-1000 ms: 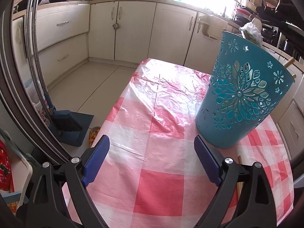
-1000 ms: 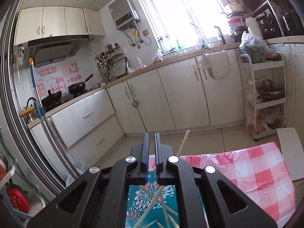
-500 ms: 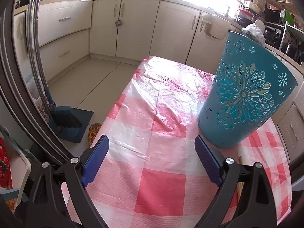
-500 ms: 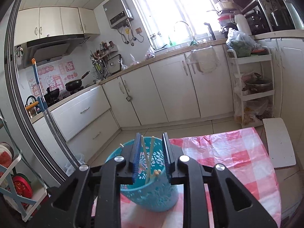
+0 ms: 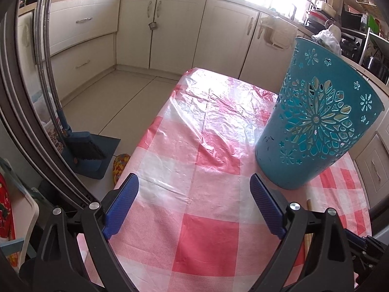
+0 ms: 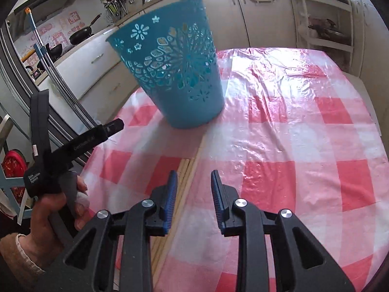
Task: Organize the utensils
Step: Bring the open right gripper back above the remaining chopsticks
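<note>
Right wrist view: my right gripper (image 6: 192,189) hovers low over a table covered in a pink-and-white checked cloth (image 6: 287,126), its blue-padded jaws partly apart and gripping nothing. Several pale wooden chopsticks (image 6: 184,177) lie side by side on the cloth, running under the gripper's left finger and pointing toward a teal cut-out basket (image 6: 175,73) that stands upright further back, with one stick tip showing above its rim. At the left edge a hand (image 6: 48,209) holds the handle of the other tool. From the left wrist view, my left gripper (image 5: 194,194) is spread wide and empty above the checked cloth (image 5: 204,146) — the teal basket (image 5: 313,131) stands just beyond its right finger, and a sliver of a chopstick (image 5: 308,221) shows beside that finger. A broom and dustpan (image 5: 82,150) rest on the floor to the left.
</note>
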